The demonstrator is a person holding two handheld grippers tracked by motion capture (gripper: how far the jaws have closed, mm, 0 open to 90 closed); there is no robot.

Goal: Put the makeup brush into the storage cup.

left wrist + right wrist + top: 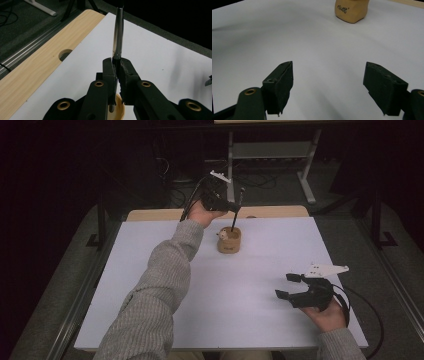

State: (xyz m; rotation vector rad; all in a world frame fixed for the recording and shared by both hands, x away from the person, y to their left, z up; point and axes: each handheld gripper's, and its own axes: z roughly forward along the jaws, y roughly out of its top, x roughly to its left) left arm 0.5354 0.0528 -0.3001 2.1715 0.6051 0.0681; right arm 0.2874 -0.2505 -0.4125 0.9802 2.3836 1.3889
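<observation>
While the left tongs [117, 65] clamp a dark pen [118, 32] over the tan holder [229, 240], upper centre. Right tongs [288, 286] gape wide, lower right, above the bench [240, 295].

You see a white surface [240, 285] with a wooden strip [150, 214] at its far edge, with a round hole [65, 53] in it, and a metal stand [270, 151] behind.

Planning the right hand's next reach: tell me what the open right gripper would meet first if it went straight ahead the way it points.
Probably the tan wooden pen cup. The right gripper faces it across bare white tabletop, slightly right of centre, so it might pass just beside; depth is unclear.
</observation>
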